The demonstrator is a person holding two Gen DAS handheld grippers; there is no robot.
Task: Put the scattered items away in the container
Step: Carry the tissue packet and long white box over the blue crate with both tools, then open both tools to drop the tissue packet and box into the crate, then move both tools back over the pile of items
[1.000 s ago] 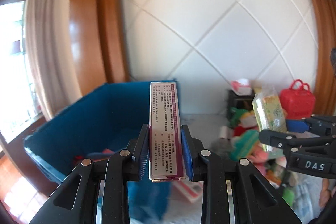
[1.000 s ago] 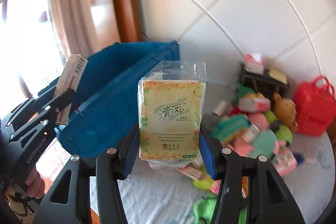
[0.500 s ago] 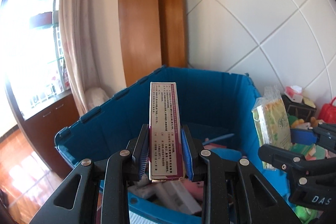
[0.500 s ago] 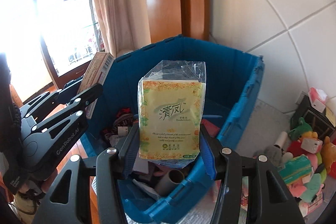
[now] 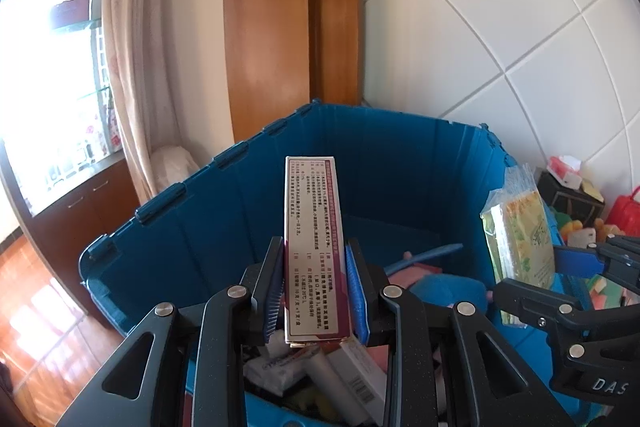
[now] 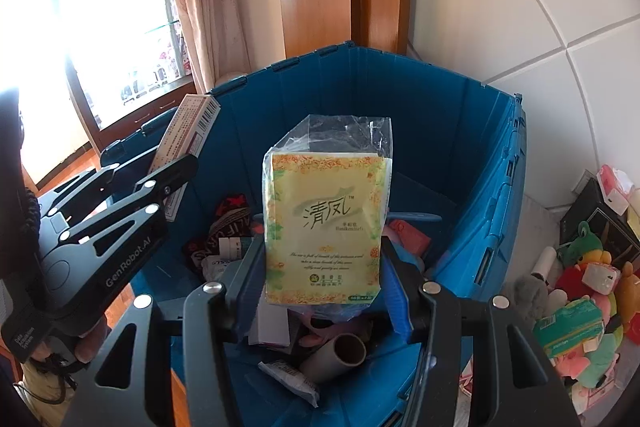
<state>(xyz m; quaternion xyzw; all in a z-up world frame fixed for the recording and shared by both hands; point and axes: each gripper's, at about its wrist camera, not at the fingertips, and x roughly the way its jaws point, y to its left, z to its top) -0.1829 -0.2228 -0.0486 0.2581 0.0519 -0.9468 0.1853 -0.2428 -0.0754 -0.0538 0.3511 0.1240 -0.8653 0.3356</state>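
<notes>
My left gripper (image 5: pixel 314 291) is shut on a tall white and purple carton (image 5: pixel 313 239), held upright over the open blue crate (image 5: pixel 400 155). My right gripper (image 6: pixel 324 291) is shut on a yellow tissue pack (image 6: pixel 324 227) in clear wrap, also above the crate (image 6: pixel 460 131). The right gripper and tissue pack (image 5: pixel 520 235) show at the right of the left wrist view. The left gripper (image 6: pixel 172 175) and its carton (image 6: pixel 184 143) show at the left of the right wrist view. The crate holds several items, among them a cardboard tube (image 6: pixel 340 353).
Scattered plush toys and packs (image 6: pixel 580 299) lie on the table to the right of the crate. A red basket (image 5: pixel 626 211) and a black box (image 6: pixel 600 219) stand by the tiled wall. A window and curtain are to the left.
Both grippers have swung left from the pile of scattered items to above the crate, each keeping its item. The crate's inside has come into view below them.
</notes>
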